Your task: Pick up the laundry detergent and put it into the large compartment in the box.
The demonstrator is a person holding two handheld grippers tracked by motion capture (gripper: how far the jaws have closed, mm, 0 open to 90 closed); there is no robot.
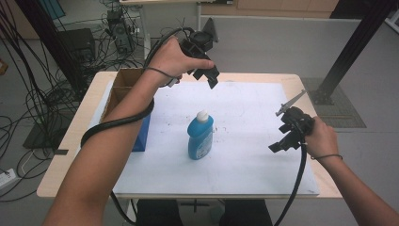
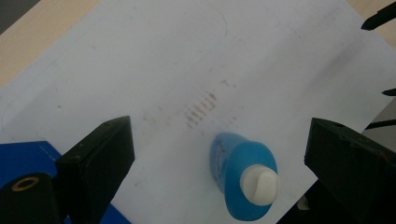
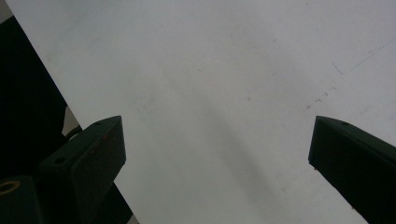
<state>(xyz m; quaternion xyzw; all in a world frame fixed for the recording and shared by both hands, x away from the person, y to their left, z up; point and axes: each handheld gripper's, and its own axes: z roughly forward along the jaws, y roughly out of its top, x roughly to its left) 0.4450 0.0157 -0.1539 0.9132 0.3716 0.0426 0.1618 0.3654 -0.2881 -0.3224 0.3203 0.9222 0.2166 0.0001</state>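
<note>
A blue bottle (image 1: 200, 136) with a white cap stands upright in the middle of the white sheet (image 1: 254, 101) that covers the table. My left gripper (image 1: 209, 77) hangs in the air above the sheet's far edge, tilted down toward the bottle, its jaws wide apart and empty. In the left gripper view the bottle (image 2: 243, 179) sits low between the two jaws, well beyond them. My right gripper (image 1: 281, 145) hovers over the right part of the sheet, to the right of the bottle and apart from it. Its jaws stand open over bare sheet (image 3: 210, 93).
An open cardboard box (image 1: 123, 89) with a blue side (image 2: 23, 156) stands at the table's left, close to the bottle. A black frame post (image 1: 350, 49) rises past the far right corner. Cables and equipment (image 1: 117, 28) lie on the floor at the back left.
</note>
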